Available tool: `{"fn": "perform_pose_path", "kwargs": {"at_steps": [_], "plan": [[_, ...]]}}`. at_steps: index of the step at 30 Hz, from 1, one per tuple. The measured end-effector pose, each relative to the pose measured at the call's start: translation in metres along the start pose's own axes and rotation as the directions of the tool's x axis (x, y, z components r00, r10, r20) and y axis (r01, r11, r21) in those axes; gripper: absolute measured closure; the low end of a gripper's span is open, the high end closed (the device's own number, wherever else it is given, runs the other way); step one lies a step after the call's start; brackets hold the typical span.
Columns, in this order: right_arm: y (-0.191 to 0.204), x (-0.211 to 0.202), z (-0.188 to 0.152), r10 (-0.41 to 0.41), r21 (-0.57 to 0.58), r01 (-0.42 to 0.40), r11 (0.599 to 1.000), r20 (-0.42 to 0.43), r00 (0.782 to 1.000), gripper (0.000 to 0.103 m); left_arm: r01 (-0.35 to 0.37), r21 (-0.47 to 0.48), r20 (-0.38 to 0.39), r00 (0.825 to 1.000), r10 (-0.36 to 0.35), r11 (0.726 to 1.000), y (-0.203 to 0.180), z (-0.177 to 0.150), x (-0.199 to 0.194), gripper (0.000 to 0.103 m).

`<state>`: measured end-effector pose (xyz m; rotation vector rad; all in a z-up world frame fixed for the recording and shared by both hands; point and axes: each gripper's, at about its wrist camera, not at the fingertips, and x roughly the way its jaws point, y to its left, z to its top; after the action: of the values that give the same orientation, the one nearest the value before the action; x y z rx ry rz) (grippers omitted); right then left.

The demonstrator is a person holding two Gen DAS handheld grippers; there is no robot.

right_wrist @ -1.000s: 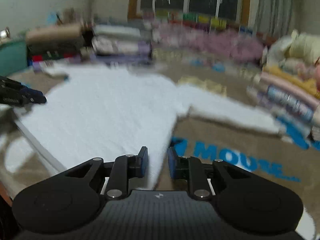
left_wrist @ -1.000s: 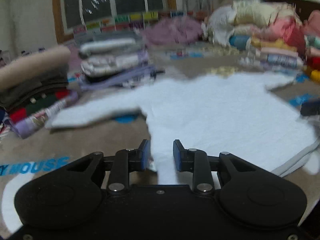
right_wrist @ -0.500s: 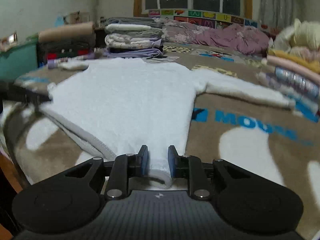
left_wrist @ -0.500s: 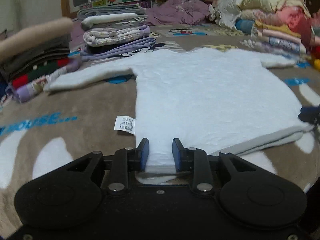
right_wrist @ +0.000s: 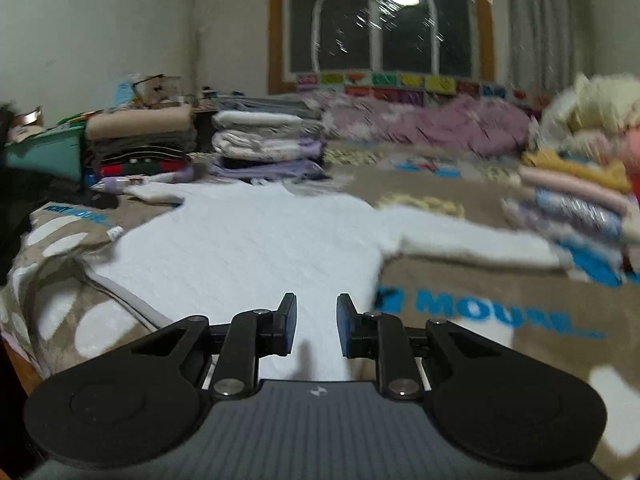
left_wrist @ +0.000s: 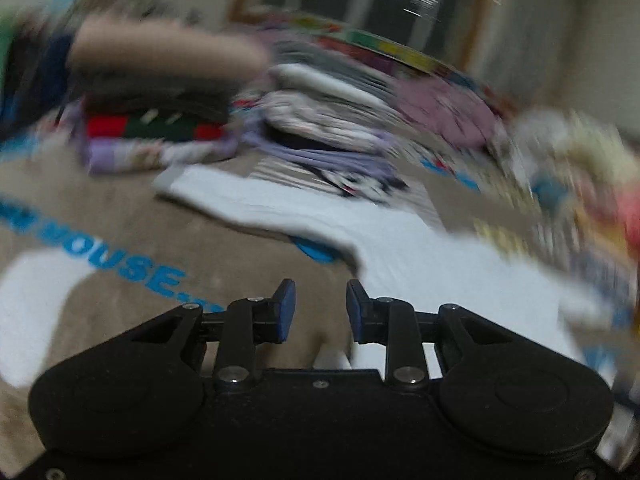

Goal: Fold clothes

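Observation:
A white long-sleeved top lies flat on the brown blanket, sleeves spread left and right. In the left wrist view, which is blurred, the top lies ahead and to the right, its left sleeve reaching toward the folded piles. My left gripper is open and empty, above the blanket just left of the top's side edge. My right gripper is open and empty, above the top's lower right part near its hem.
Stacks of folded clothes stand at the back left and middle. A pink heap lies under the window. More folded piles stand at the right. The brown blanket has blue lettering. A teal bin stands far left.
Both grippers have let go of the top's hem corners and lifted. The left gripper has swung left off the top; the right gripper now hovers over the fabric.

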<state>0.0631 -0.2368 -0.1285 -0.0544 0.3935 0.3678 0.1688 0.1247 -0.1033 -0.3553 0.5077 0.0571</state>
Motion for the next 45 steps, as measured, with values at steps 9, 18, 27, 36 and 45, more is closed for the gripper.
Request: {"fn": "perform_pose_path", "kwargs": {"at_steps": [9,18,27,36,45], "plan": [[0.060,0.075,0.061,0.148,-0.148,-0.159,0.976,-0.078,0.986,0.080,-0.047,-0.477,0.001,0.999,0.054,0.878,0.093,0.053,0.064,0.055],[0.126,0.175,0.138,0.292,-0.260,-0.340,0.904,-0.206,0.934,0.072,-0.021,-0.561,-0.015,1.000,0.015,0.828,0.131,0.071,0.105,0.061],[0.158,0.284,0.133,0.351,-0.158,-0.428,0.890,-0.360,0.864,0.067,-0.019,-0.492,0.004,1.000,0.024,0.870,0.146,0.082,0.114,0.092],[0.167,0.289,0.117,0.367,-0.186,-0.451,0.873,-0.357,0.859,0.061,-0.108,-0.354,0.064,0.988,0.140,0.929,0.121,0.086,0.092,0.092],[0.174,0.293,0.124,0.323,-0.241,-0.427,0.871,-0.373,0.870,0.060,0.097,0.099,-0.189,0.979,-0.077,0.990,0.046,0.054,0.126,0.050]]}}
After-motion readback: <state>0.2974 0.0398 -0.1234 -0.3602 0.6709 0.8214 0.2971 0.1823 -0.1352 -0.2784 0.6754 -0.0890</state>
